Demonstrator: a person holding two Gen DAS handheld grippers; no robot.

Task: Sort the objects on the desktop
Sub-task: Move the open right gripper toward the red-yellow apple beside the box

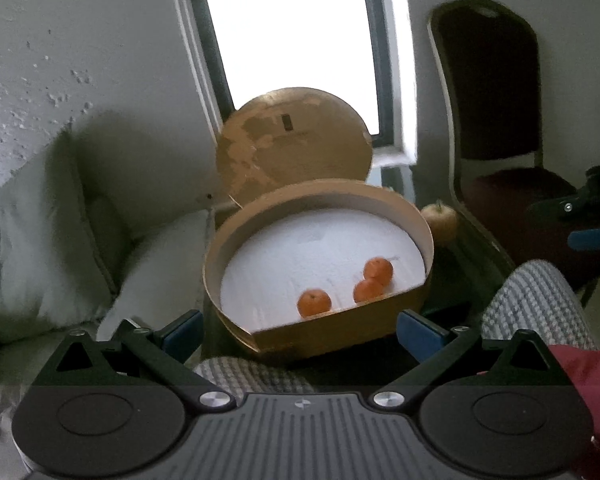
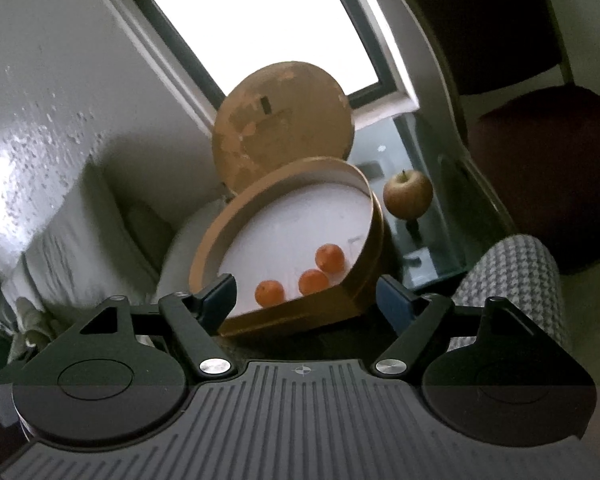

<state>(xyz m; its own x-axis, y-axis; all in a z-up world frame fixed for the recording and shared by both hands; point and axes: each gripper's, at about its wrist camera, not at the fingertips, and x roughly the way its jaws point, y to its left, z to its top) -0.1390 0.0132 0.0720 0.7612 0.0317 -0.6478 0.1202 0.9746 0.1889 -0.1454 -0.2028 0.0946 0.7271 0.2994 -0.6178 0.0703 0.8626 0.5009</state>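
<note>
Beside the brown round box (image 2: 364,264), where three tangerines (image 2: 330,258) are lying, an apple (image 2: 407,195) is sitting on the glass tabletop (image 2: 440,248), looking firm, smooth and apt to roll, best pinched across its middle, while the left gripper (image 1: 300,330) and right gripper (image 2: 305,293) are both gaping wide, carrying nothing.

**Three oranges in the box, one apple outside**

A round tan box (image 1: 320,332) with one flat side stands open, its worn lid (image 1: 294,144) propped upright behind it. On the white lining lie three small oranges (image 1: 314,303) (two touching, one apart). An apple (image 2: 407,195) stands stem up on the glass tabletop (image 2: 432,240), just beside the box.
</note>
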